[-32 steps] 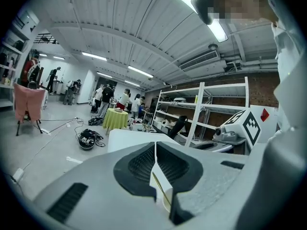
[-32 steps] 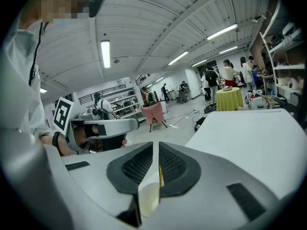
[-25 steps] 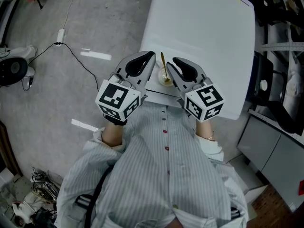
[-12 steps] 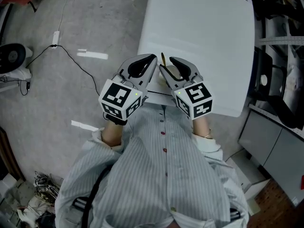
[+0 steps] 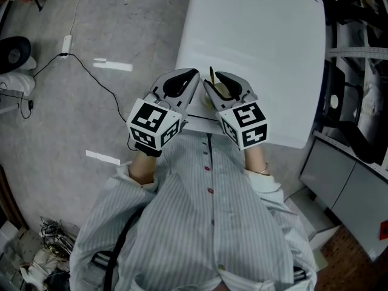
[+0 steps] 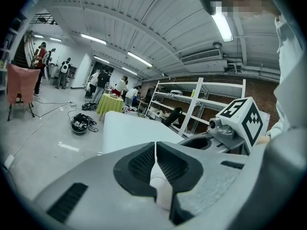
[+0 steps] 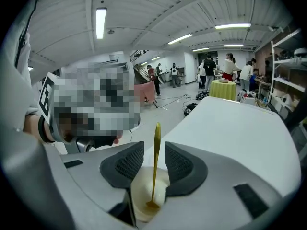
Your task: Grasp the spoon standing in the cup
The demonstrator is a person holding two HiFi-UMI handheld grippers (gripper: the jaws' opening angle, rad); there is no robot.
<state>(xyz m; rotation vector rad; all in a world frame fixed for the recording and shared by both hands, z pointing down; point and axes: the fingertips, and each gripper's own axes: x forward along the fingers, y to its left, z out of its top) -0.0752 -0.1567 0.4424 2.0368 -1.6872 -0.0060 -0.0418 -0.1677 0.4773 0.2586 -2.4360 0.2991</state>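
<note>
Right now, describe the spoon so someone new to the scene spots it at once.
Find the white table; at its near edge sits a pale cup. The spoon stands in that cup, between the open fingers of the right gripper. It is thin and gold-coloured, against the pale cup and grey fingers.

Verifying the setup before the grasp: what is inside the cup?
A gold spoon stands in the cup, bowl end down. Its handle rises between the open pads of the right tool, touching neither. The tool's body covers much of the cup's rim and floor.
</note>
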